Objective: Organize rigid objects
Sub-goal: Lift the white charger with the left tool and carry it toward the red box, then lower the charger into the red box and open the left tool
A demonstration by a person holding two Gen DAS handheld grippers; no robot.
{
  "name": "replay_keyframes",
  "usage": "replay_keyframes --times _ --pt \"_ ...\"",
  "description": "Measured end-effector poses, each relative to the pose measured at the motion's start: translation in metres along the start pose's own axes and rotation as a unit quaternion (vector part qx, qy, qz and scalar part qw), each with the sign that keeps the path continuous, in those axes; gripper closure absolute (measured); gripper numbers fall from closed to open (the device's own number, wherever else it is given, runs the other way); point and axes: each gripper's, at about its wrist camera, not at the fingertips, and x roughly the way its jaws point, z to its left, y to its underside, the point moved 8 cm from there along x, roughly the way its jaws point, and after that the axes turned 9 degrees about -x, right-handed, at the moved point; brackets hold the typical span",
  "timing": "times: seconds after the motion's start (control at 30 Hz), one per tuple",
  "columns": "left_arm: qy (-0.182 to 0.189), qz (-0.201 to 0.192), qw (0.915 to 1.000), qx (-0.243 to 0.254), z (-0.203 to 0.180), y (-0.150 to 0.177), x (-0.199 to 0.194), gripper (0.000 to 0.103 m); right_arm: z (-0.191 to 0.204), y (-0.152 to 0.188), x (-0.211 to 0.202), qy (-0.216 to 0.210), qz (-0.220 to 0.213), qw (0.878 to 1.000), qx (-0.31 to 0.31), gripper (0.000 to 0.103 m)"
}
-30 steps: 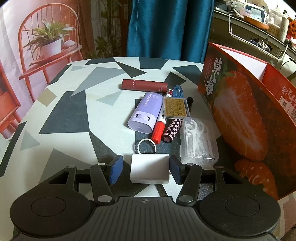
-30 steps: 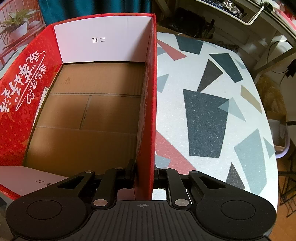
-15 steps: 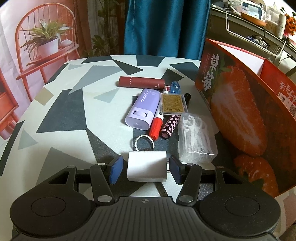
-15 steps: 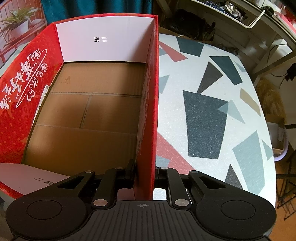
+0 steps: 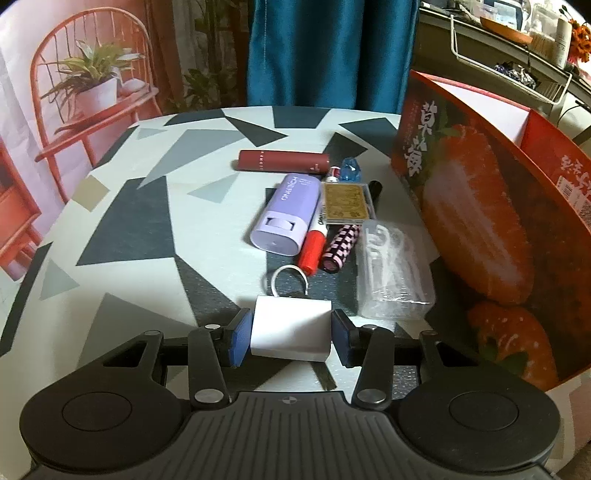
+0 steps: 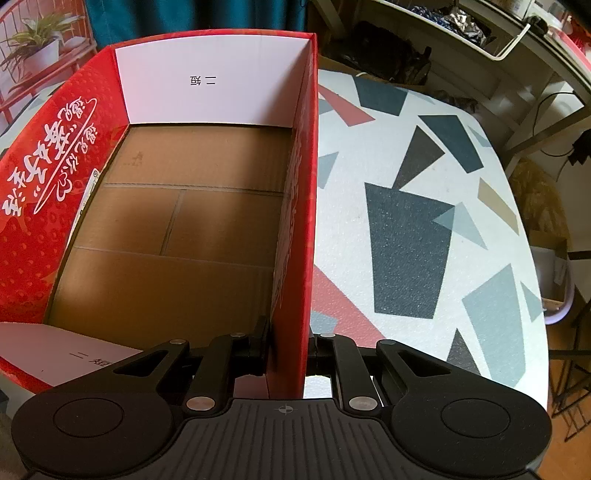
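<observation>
My left gripper (image 5: pixel 290 336) has its blue pads against both sides of a small white box with a ring loop (image 5: pixel 290 328), held just above the table. Beyond it lie a lilac case (image 5: pixel 286 214), a dark red tube (image 5: pixel 282 161), a red marker (image 5: pixel 314 247), a pink checkered tube (image 5: pixel 341 245), a gold card case (image 5: pixel 345 203), a blue clip (image 5: pixel 351 171) and a clear box of floss picks (image 5: pixel 391 273). The red strawberry box (image 5: pixel 480 221) stands to the right. My right gripper (image 6: pixel 288 350) is shut on the box's right wall (image 6: pixel 299 229); the box floor (image 6: pixel 177 236) is bare.
The table (image 5: pixel 129 229) has a grey and black triangle pattern and a round far edge. A blue curtain (image 5: pixel 332 51) and a red chair backdrop (image 5: pixel 92 85) are behind it. A wire shelf (image 6: pixel 498 33) stands beyond the table on the right.
The left gripper has closed onto the white box and lifted it slightly; the objects beyond look a little farther. The right gripper still clamps the box wall.
</observation>
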Motion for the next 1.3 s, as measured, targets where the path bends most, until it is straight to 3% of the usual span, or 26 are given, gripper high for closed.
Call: replay_keyframes --times 0.2,0.53,0.97,1.3 --pt "-0.005 -0.005 0.9998 -0.017 0.006 -0.006 -0.005 0.055 0.000 0.000 0.000 0.000 0.000 1.000 0.000 0.090" --pt "0.018 -0.051 0.9983 -0.019 -0.005 -0.039 -0.035 0.055 0.001 0.000 -0.001 0.000 0.001 1.000 -0.002 0.090" --pt "0.068 -0.099 0.9919 0.043 -0.063 -0.093 -0.058 0.055 0.002 0.000 0.000 -0.002 0.000 1.000 -0.005 0.090" --pt "0.126 -0.108 0.9799 0.111 -0.131 -0.106 -0.055 0.055 0.002 0.000 0.000 -0.004 0.000 1.000 -0.007 0.090"
